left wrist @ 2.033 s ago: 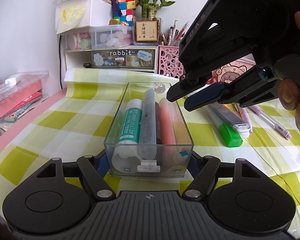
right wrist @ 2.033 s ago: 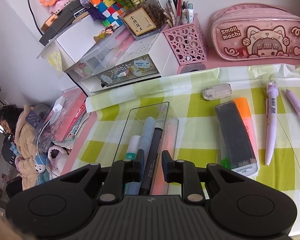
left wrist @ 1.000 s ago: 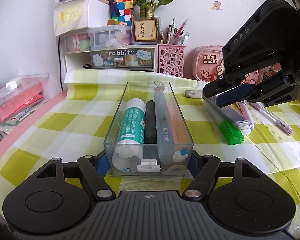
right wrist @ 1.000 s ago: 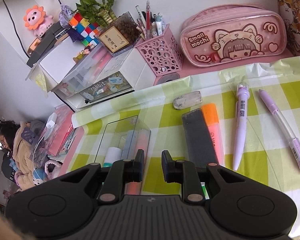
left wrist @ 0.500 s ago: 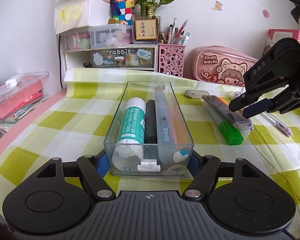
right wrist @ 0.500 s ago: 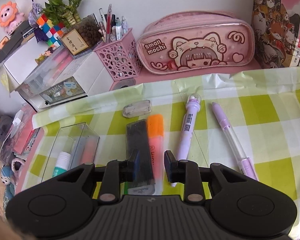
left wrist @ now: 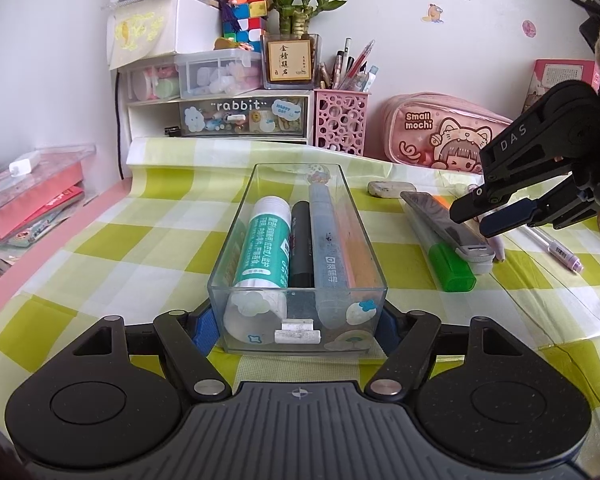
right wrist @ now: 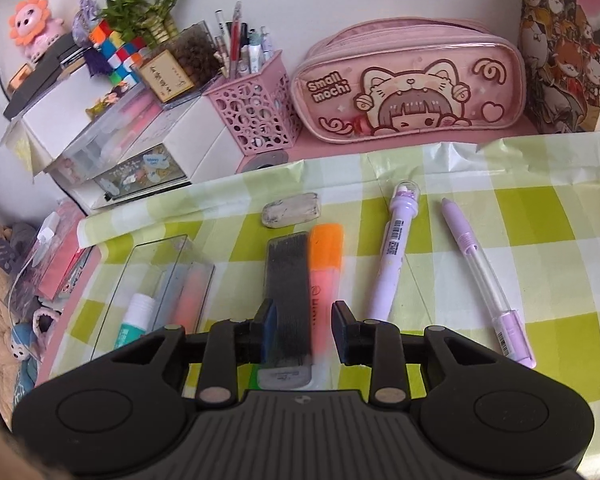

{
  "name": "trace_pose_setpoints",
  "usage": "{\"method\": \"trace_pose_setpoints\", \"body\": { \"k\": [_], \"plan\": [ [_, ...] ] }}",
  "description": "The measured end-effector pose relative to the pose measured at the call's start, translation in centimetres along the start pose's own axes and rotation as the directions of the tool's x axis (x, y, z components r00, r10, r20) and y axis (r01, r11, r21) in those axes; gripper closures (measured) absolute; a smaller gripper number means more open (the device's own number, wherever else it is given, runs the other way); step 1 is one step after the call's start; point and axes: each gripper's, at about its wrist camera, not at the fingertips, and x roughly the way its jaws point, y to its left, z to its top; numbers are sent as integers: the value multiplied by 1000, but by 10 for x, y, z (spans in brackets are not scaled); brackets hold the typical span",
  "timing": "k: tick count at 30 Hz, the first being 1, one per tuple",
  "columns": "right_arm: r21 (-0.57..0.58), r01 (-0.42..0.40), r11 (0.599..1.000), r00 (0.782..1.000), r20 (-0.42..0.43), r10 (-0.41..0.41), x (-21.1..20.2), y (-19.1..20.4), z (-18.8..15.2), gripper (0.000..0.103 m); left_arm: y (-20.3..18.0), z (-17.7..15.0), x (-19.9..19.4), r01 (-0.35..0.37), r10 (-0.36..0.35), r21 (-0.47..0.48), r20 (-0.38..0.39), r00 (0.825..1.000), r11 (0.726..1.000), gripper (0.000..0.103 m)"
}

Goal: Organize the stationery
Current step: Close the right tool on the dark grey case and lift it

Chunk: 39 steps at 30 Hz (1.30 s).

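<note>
Left wrist view, left hand-held gripper [left wrist: 298,322] pinching clear box [left wrist: 236,256], glue stick [left wrist: 265,250], markers [left wrist: 327,240] inside.

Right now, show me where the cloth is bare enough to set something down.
Bare cloth left of the clear tray, out to the pink desk edge, and right of the clear-barrelled purple pen. Crowded from the tray to that pen: the eraser, the grey case, highlighters, pens.

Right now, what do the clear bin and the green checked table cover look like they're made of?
Clear bin: looks like rigid clear plastic, acrylic-like, glossy; the pens inside show through its walls, and the edges are straight and crisp. Glass can't be ruled out.

Table cover: seems thin plastic or coated sheet, slightly shiny; it holds sharp creases and wrinkles at its back edge.
</note>
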Motion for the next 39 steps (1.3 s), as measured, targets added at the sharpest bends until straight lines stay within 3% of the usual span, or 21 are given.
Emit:
{"method": "trace_pose_setpoints", "body": {
  "k": [6,13,20,27,35,39],
  "plan": [
    [-53,-22,998,1000,-20,21,5,7,-4,76,0,0,1,8,-8,2,1,1000,1000,31],
    [-199,52,979,998,-13,-56,4,46,-18,74,5,0,0,36,-36,-3,4,999,999,31],
    [-213,57,975,998,-20,-62,-3,59,-19,73,10,0,0,63,-62,-16,9,998,998,31],
    [-327,167,930,985,11,-172,10,76,-30,76,11,-1,-2,66,-66,-15,14,998,998,31],
    [-165,67,984,998,25,-63,-8,58,-23,77,8,-2,-3,56,-56,-2,19,998,998,31],
    [-46,-43,998,999,29,45,-14,52,-21,77,7,-2,-3,50,-51,9,19,999,999,31]
  ]
}}
